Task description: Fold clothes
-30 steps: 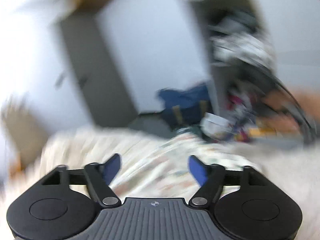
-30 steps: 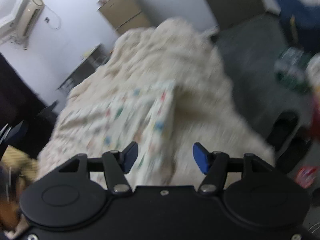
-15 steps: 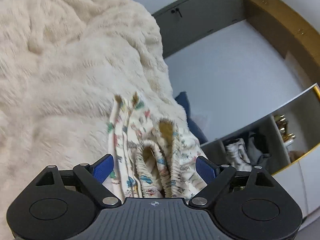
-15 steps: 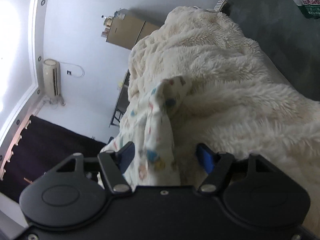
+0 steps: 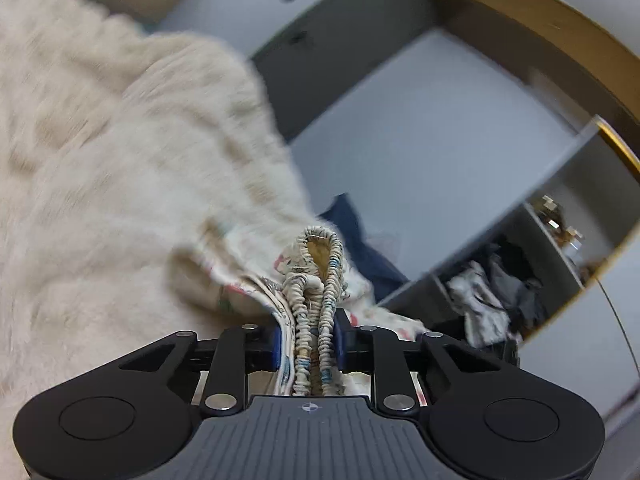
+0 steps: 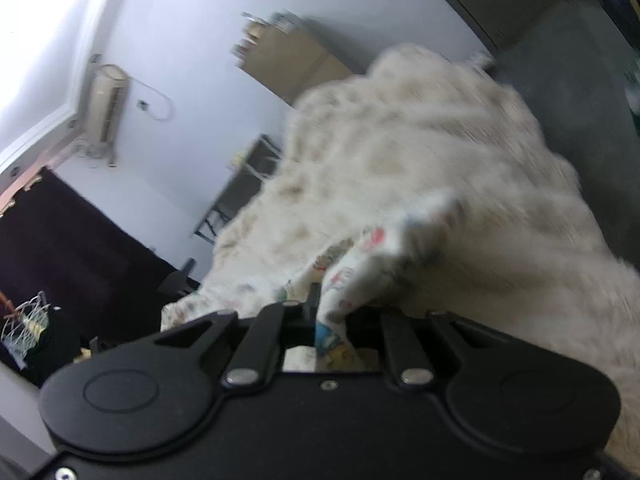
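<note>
Our left claw point(image 5: 306, 344) is closing on the printed shorts' elastic waistband point(image 5: 316, 292), our right claw point(image 6: 328, 326) on their hem point(image 6: 352, 276), over the fluffy blanket point(image 5: 100, 168). Bunched elastic could slip, skewing our fold.

Each camera sits just behind its own gripper, very close to the fluffy blanket point(image 5: 120, 184). The left one faces the wardrobe point(image 5: 420, 128); the right one faces the air conditioner point(image 6: 107, 110). Both see the blanket and the printed cloth point(image 6: 360, 264).

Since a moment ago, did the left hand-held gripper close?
Yes. The left hand-held gripper is closing on the printed garment's gathered waistband, against the fluffy blanket.
</note>
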A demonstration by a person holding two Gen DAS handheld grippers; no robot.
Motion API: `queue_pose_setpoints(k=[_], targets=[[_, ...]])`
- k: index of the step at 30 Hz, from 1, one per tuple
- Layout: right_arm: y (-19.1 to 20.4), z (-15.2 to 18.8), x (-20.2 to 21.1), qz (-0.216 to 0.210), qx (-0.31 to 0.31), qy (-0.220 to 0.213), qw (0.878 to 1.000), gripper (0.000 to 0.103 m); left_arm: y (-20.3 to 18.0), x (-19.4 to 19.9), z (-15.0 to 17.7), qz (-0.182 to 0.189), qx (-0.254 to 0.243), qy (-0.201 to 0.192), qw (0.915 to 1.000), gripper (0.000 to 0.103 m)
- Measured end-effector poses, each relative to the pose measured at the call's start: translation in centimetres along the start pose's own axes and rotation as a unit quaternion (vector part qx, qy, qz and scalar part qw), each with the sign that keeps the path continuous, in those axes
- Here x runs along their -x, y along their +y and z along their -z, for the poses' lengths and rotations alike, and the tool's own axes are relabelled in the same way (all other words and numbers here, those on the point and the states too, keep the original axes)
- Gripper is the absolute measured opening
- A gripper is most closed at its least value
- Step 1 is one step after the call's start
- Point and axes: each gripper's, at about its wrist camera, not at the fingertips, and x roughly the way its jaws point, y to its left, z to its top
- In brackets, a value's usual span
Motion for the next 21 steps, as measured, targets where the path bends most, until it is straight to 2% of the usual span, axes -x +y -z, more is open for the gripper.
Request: queue_pose_setpoints(k=[4, 6, 7, 8, 9, 10, 12, 13, 14, 16, 17, 19, 21], targets=[[5.3, -2.4, 0.6, -0.028, 0.037, -0.018, 0.999, 0.008, -1.2, 2.0, -2.4, 0.004, 0.004, -0.038, 0.9993, 0.019], [6.5, -3.6, -0.4, -0.031, 0.035, -0.016, 0.999, 0.009, 0.0, 4.0, -4.0, 0.004, 0.035, -0.072, 0.9967, 0.02], [6.8, -4.0, -1.3, -0.01, 0.035, -0.014, 0.999, 0.012, 0.8, 4.2, -4.2, -0.008, 0.058, -0.078, 0.9952, 0.023], [6.8, -4.2, -2.4, 0.029, 0.035, -0.012, 0.999, 0.024, 1.7, 4.2, -4.4, -0.037, 0.078, -0.078, 0.9932, 0.031], [6.8, -4.4, -3.6, 0.067, 0.036, -0.011, 0.997, 0.042, 2.8, 3.7, -4.6, -0.101, 0.092, -0.069, 0.9883, 0.036], [6.8, -4.4, -4.9, 0.115, 0.046, -0.007, 0.992, 0.045, 3.6, 3.4, -4.8, -0.16, 0.1, -0.059, 0.9803, 0.047], [6.5, -3.7, -6.6, 0.181, 0.073, 0.01, 0.981, 0.043, 3.8, 3.4, -4.2, -0.235, 0.079, -0.057, 0.967, 0.046], [6.1, -3.0, -6.9, 0.191, 0.081, 0.021, 0.978, 0.043, 4.0, 3.4, -3.6, -0.267, 0.066, -0.06, 0.9596, 0.046], [5.7, -2.4, -6.5, 0.173, 0.079, 0.026, 0.981, 0.043, 3.9, 3.5, -3.1, -0.284, 0.053, -0.066, 0.9552, 0.046], [4.9, -1.2, -5.2, 0.136, 0.066, 0.03, 0.988, 0.045, 2.3, 4.2, -1.6, -0.256, 0.016, -0.084, 0.9629, 0.048], [4.5, -0.6, -4.4, 0.129, 0.058, 0.03, 0.989, 0.047, 0.6, 4.2, -0.6, -0.248, -0.021, -0.09, 0.9643, 0.052], [3.7, 0.7, -3.1, 0.117, 0.049, 0.031, 0.991, 0.052, -2.2, 3.2, 1.0, -0.244, -0.082, -0.086, 0.9624, 0.054], [3.1, 2.2, -2.3, 0.114, 0.046, 0.032, 0.992, 0.054, -5.7, 0.8, 3.3, -0.222, -0.158, -0.058, 0.9606, 0.055]])
